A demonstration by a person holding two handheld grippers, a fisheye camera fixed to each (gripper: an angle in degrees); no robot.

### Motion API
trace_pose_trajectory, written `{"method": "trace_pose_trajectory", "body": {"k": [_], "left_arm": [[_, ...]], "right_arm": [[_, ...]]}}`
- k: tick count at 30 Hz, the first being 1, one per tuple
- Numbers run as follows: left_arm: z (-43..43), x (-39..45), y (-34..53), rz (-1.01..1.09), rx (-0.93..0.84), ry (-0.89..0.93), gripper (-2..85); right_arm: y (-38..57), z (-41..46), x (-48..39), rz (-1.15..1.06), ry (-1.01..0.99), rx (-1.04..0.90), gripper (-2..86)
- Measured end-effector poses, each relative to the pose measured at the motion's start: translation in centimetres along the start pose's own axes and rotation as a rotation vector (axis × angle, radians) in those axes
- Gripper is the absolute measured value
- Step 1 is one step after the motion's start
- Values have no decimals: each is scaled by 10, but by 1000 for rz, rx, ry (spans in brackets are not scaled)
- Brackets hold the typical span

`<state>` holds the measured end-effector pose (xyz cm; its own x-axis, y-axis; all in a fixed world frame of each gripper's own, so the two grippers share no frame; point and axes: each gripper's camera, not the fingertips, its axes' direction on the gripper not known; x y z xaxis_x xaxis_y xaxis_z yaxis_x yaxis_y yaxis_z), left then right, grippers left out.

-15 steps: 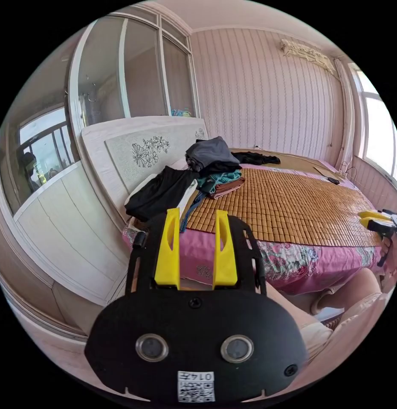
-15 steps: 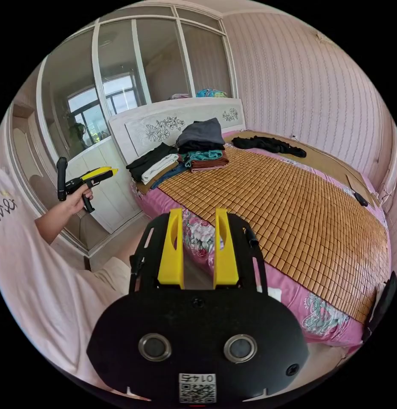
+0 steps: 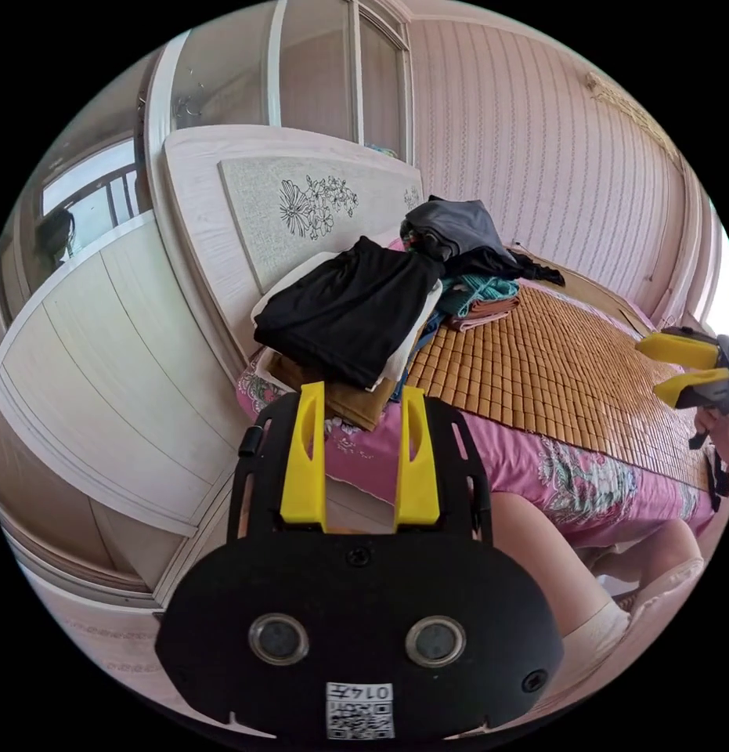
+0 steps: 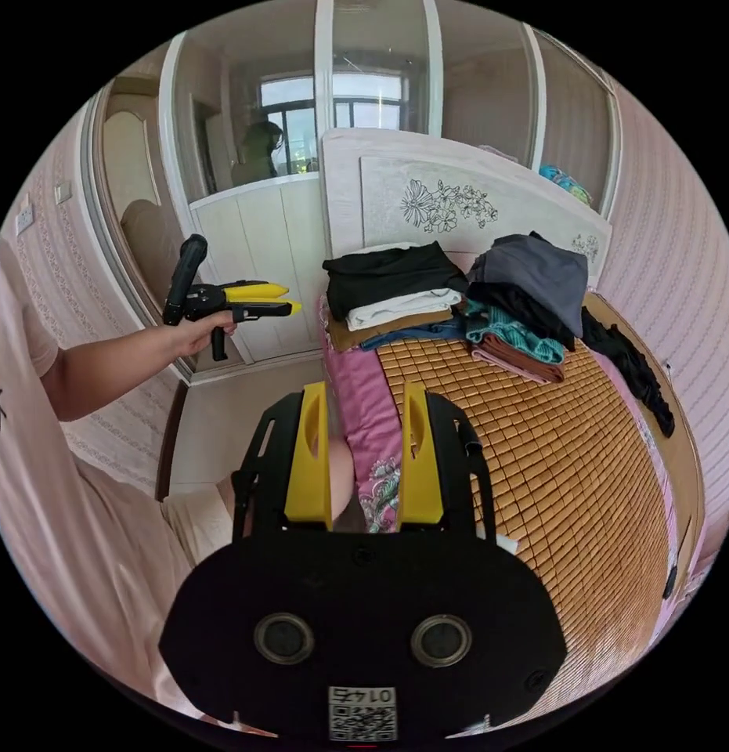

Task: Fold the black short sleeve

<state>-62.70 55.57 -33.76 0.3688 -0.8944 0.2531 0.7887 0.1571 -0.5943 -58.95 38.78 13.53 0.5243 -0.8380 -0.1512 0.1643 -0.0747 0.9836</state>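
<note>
Jaws stand apart and empty on the left gripper (image 3: 359, 454), nearest in its own view, poised short of the bed's corner. Just past them hangs the pink flowered sheet (image 3: 536, 470), then a stack of folded clothes by the headboard (image 3: 254, 204). Topmost on that stack lies the black short sleeve (image 3: 348, 309), loosely folded, one edge drooping over the white and tan pieces beneath. Beside it sits a second pile topped by a grey garment (image 3: 454, 227), and farther off a loose dark item lies on the woven mat (image 3: 568, 352).

In the right gripper view, the right gripper (image 4: 365, 462) is likewise spread wide and holding nothing, above the bed's near edge; the person's hand (image 4: 193, 333) carries the other tool off to the side, its jaws parted too.

The shirt looks light, soft and limp, so it should sag and slide off its neighbours readily; the layers below may drag along. A sensible hold would be the two shoulder corners or the hem edge nearest the bedside, one corner per tool, lifting it clear to spread on the bare mat.
</note>
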Motion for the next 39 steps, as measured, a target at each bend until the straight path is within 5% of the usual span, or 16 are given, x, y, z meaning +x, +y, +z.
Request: {"method": "trace_pose_trajectory", "body": {"k": [9,13,18,26,30,39], "left_arm": [[78,-91,-39,-198,25,102,138],[118,-106,-48,-253,-69,225,153],[128,-96,-62,-231,-50,275,19],[53,-37,-81,-39,153,286,-6],[20,49,-96,161,215,435,-7],[56,255,-67,326,29,583,-8]], "right_arm": [[-179,144,12,-232,-52,-85,134],[-233,205,28,-155,-56,-131,135],[-256,272,57,-54,44,-340,66],[-250,177,99,-40,-36,-159,-9],[-206,110,136,18,45,-67,-10],[-24,24,250,453,332,-321,-8]]}}
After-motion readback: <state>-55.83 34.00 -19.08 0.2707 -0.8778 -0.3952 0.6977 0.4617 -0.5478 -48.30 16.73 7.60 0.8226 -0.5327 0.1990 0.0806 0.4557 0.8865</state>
